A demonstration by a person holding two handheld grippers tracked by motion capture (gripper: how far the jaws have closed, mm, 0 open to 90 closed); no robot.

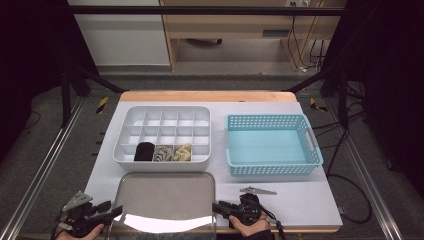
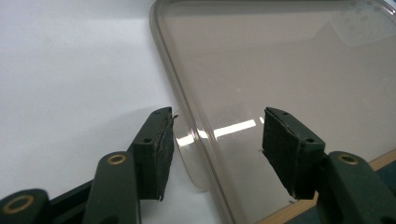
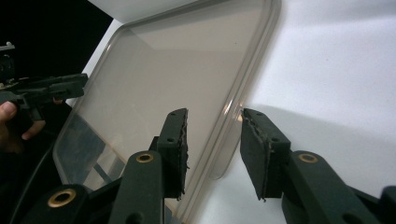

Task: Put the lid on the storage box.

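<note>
A flat, smoky translucent lid (image 1: 165, 195) lies on the white table (image 1: 300, 200) at the front, below a white divided organizer (image 1: 165, 108). My left gripper (image 1: 116, 214) is at the lid's left edge. In the left gripper view the gripper (image 2: 219, 116) is open, its jaws wide on either side of the lid (image 2: 280, 60) rim and its small tab. My right gripper (image 1: 216, 207) is at the lid's right edge. In the right gripper view the gripper (image 3: 215, 114) is open astride the lid (image 3: 177, 60) rim, pads clear of it.
The organizer's front row holds a black roll (image 1: 144, 151), a grey roll (image 1: 162, 153) and a beige roll (image 1: 182, 152). A light blue perforated basket (image 1: 265, 117) stands to its right with nothing in it. The table's wooden front edge (image 2: 327, 186) runs just behind the grippers.
</note>
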